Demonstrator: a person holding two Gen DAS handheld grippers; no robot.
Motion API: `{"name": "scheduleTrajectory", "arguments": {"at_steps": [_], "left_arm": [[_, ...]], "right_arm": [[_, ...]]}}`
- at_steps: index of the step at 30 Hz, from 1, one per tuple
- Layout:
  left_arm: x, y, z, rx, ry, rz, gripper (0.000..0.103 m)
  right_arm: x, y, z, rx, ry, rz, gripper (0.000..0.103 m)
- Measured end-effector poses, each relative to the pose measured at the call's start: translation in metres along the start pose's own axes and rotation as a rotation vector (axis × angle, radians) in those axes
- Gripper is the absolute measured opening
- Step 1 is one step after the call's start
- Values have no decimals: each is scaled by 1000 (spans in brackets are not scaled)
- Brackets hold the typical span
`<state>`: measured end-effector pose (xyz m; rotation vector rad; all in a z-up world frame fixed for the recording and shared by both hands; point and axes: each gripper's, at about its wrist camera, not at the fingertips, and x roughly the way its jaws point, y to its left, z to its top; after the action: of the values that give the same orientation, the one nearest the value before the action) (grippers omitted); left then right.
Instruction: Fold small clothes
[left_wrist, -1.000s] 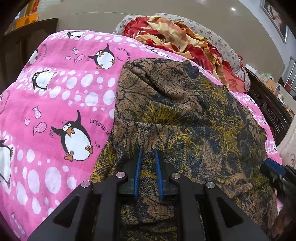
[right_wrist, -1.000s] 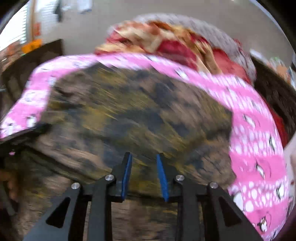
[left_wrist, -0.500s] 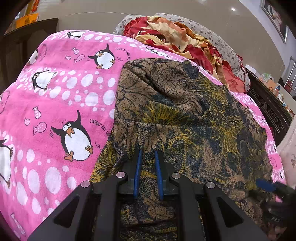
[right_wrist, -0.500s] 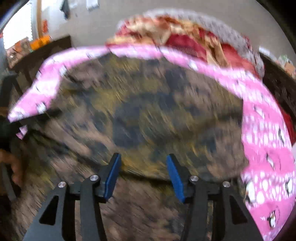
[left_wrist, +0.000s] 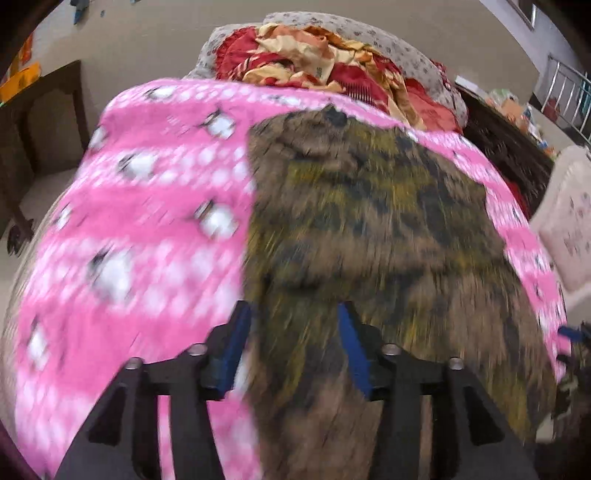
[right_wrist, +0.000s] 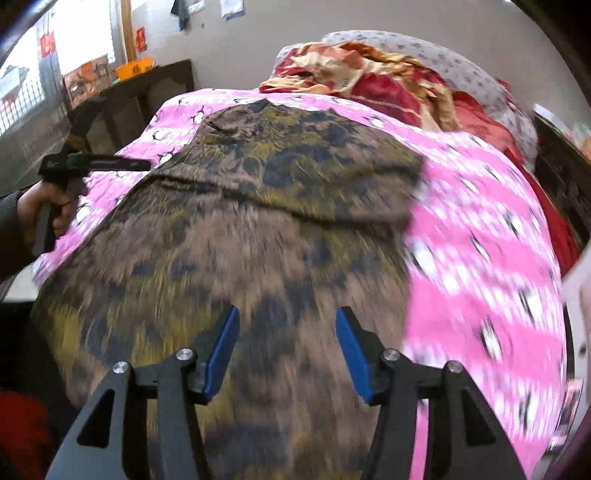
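hovering spread-fingered, left gripper (left_wrist: 293, 345) and right gripper (right_wrist: 286, 350) grasp nothing above one brown garment (right_wrist: 240, 236).

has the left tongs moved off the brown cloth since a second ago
Yes. The left tongs were shut on the brown patterned cloth; now they are open and pulled back from it, with more of the pink penguin blanket and the wall beyond in view.

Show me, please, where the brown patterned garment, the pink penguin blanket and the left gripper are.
brown patterned garment (right_wrist: 258, 229), right wrist view, its middle.
pink penguin blanket (left_wrist: 147, 229), left wrist view, bare left part.
left gripper (left_wrist: 293, 347), left wrist view, between fingertips.
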<state>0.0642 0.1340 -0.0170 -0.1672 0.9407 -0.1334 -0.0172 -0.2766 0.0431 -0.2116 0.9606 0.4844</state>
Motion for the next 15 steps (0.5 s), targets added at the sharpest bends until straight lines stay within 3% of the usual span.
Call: {"name": "scheduleTrajectory", "arguments": {"at_steps": [7, 11, 15], "left_arm": [[-43, 47, -92, -114, 99, 1, 33], [-69, 55, -121, -155, 74, -34, 33], [-91, 47, -142, -106, 82, -104, 33]], "right_arm": [[-43, -39, -83, 275, -120, -68, 58], [-42, -54, -92, 368, -136, -99, 58], [-48, -52, -87, 352, -190, -104, 59]]}}
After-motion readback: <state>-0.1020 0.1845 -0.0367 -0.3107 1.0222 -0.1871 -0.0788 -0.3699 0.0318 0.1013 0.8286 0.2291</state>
